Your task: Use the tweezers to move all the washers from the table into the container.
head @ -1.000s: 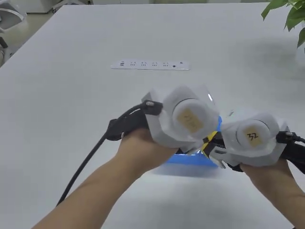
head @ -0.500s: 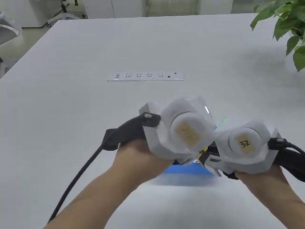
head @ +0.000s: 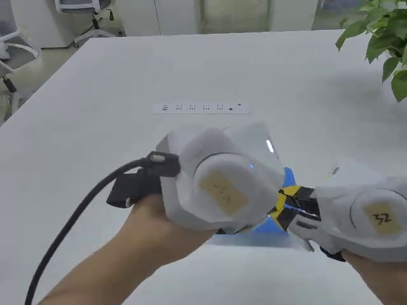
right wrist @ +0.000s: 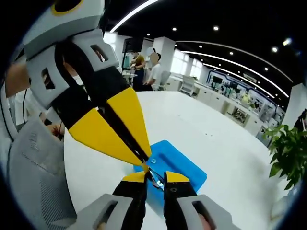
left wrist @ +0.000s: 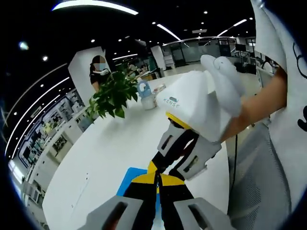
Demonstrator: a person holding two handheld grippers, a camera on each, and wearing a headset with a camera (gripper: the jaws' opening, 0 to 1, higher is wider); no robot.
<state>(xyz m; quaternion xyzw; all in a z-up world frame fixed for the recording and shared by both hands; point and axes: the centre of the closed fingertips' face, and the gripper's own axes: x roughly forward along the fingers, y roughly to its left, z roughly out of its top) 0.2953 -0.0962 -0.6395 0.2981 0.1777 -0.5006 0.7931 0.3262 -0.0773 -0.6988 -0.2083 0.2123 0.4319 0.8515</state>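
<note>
Closest to you, your left gripper has its yellow-tipped jaws pressed together, with nothing showing between them. In the right gripper view, those same jaws come down from 11 o'clock as one closed yellow wedge. The wedge's point ends just above your right gripper. The right gripper's jaws stand a little apart and pinch a thin dark metal piece, which looks like the tweezers, though little of it shows.

In the head view, your left hand wraps the big white gripper body at the centre. A black cable trails from it toward 8 o'clock. The other gripper body sits at 4 o'clock, and the two sets of jaws meet between the bodies.

Right under the jaw tips lies the blue container, flat on the white table. A small ring rests on the blue by the wedge's point. It is too small to tell whether it is a washer.

Farther along the table at 12 o'clock, a white power strip lies well apart from the container. A green plant hangs over the far corner at 2 o'clock.
</note>
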